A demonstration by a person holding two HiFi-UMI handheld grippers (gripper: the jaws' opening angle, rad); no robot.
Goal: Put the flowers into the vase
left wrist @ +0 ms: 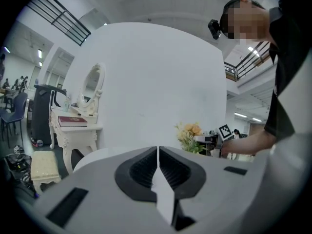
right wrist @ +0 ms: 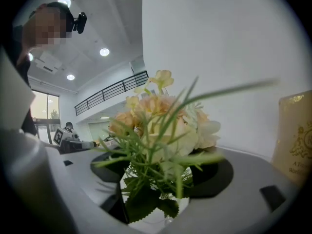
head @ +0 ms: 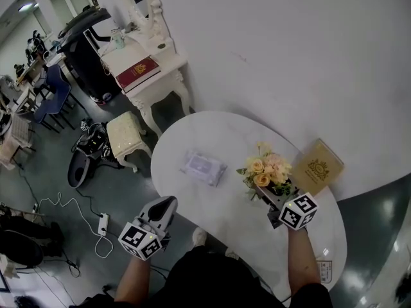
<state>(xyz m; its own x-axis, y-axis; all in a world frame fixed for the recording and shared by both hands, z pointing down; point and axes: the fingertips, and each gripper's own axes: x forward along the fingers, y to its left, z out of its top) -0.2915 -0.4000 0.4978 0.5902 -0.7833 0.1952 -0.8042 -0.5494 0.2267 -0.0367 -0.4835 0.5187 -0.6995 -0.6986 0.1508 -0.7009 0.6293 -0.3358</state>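
Note:
A bunch of peach and cream flowers point(head: 266, 170) with green leaves stands upright near the right side of the round white table point(head: 192, 201). In the right gripper view the flowers point(right wrist: 165, 126) fill the space between the two wide-set jaws, and a pale vase body point(right wrist: 155, 219) shows under the leaves. My right gripper point(head: 268, 192) is open around them, its pads clear of the stems. My left gripper point(head: 167, 203) hangs at the table's front left edge, far from the flowers. Its jaws meet with nothing between them point(left wrist: 158, 152).
A white wrapped packet point(head: 203, 167) lies mid-table. A gold box point(head: 317, 165) leans at the wall behind the flowers. Left of the table stand a white dressing table point(head: 144, 69) with a red book and a cushioned stool point(head: 127, 136). Cables lie on the floor.

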